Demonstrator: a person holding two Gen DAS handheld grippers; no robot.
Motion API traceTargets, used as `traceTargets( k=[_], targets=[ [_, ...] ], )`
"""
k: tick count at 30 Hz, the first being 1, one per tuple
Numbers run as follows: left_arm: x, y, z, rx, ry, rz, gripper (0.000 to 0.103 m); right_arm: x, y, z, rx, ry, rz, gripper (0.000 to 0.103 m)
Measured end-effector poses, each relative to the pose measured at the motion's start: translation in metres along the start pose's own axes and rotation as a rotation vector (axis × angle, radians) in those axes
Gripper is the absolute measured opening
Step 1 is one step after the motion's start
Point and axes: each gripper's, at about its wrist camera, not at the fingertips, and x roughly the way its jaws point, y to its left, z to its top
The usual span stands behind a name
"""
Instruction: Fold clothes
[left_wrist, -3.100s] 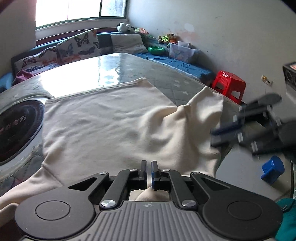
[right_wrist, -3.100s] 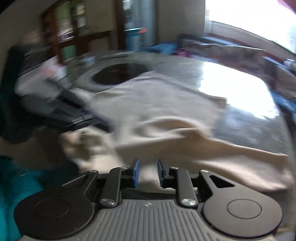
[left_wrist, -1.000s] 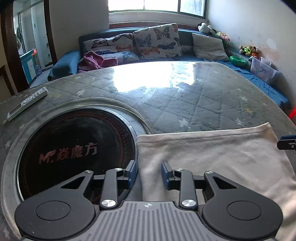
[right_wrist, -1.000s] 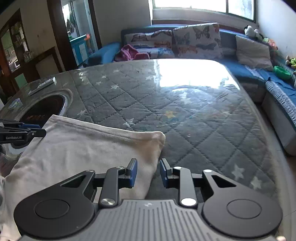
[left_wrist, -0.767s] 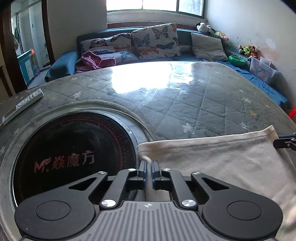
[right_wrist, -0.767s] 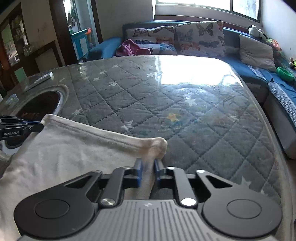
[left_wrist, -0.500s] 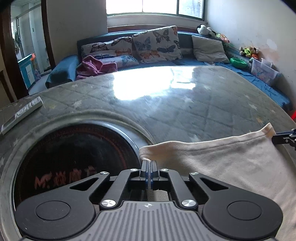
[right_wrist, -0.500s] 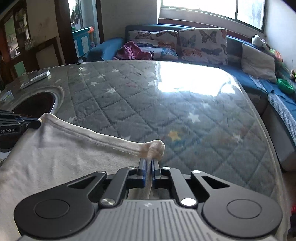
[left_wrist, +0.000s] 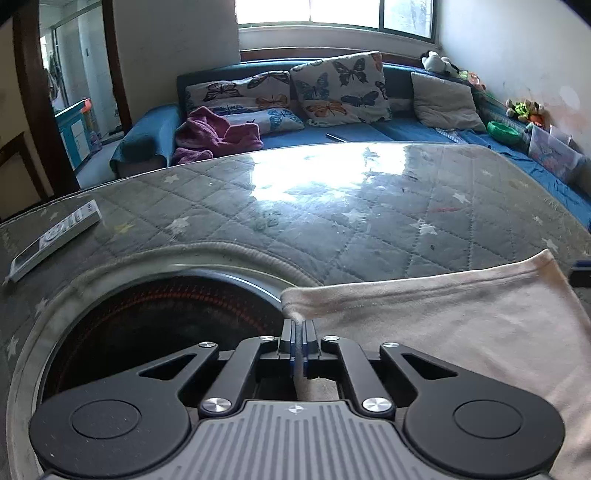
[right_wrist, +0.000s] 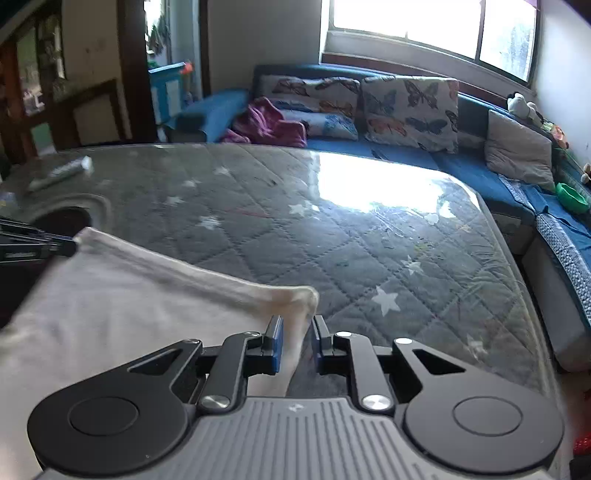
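Note:
A cream garment (left_wrist: 461, 321) lies stretched over the grey quilted table top (left_wrist: 332, 206). My left gripper (left_wrist: 297, 332) is shut on its left far corner, lifted slightly above the dark round inset (left_wrist: 162, 325). In the right wrist view the same garment (right_wrist: 122, 306) hangs between both grippers. My right gripper (right_wrist: 297, 338) has its jaws slightly apart with the garment's right corner between them; the cloth looks blurred there. The left gripper's tips (right_wrist: 37, 243) show at the left edge of the right wrist view, on the other corner.
A white remote (left_wrist: 55, 232) lies on the table at the far left. A blue sofa (left_wrist: 369, 133) with butterfly cushions and a purple cloth (left_wrist: 218, 134) runs behind and along the right side. The table edge (right_wrist: 532, 332) drops off to the right.
Both grippers closed on the garment's far corners and lifted them. Since half a second ago the right jaws have parted a little around the cloth.

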Motion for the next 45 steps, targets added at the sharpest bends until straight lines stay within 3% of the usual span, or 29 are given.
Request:
traceTargets(
  k=[2, 7, 14, 20, 22, 26, 36, 45],
  targets=[
    [-0.014, -0.004, -0.005, -0.003, -0.001, -0.011, 0.007, -0.024, 0.005, -0.009, -0.025, -0.016, 0.027, 0.016],
    [-0.061, -0.033, -0.033, 0.04, -0.006, -0.159, 0.009, -0.082, 0.031, -0.055, -0.117, 0.0, 0.098, 0.016],
    [-0.1, -0.091, -0.088, 0.178, 0.041, -0.332, 0.009, -0.106, 0.047, -0.109, -0.18, 0.049, 0.124, 0.016],
    [-0.104, -0.116, -0.1, 0.217, 0.049, -0.293, 0.013, -0.101, 0.034, -0.119, -0.159, 0.035, 0.01, 0.021],
    [-0.105, -0.117, -0.099, 0.22, 0.05, -0.283, 0.014, -0.107, 0.026, -0.121, -0.11, 0.023, -0.015, 0.022],
    [-0.104, -0.119, -0.103, 0.22, 0.049, -0.279, 0.026, -0.12, 0.011, -0.137, -0.044, 0.025, -0.04, 0.027],
    [-0.106, -0.123, -0.106, 0.237, 0.045, -0.245, 0.035, -0.137, -0.048, -0.164, 0.125, 0.026, -0.24, 0.031],
    [-0.114, -0.121, -0.104, 0.224, 0.036, -0.245, 0.043, -0.178, -0.075, -0.203, 0.337, -0.014, -0.299, 0.048]
  ],
)
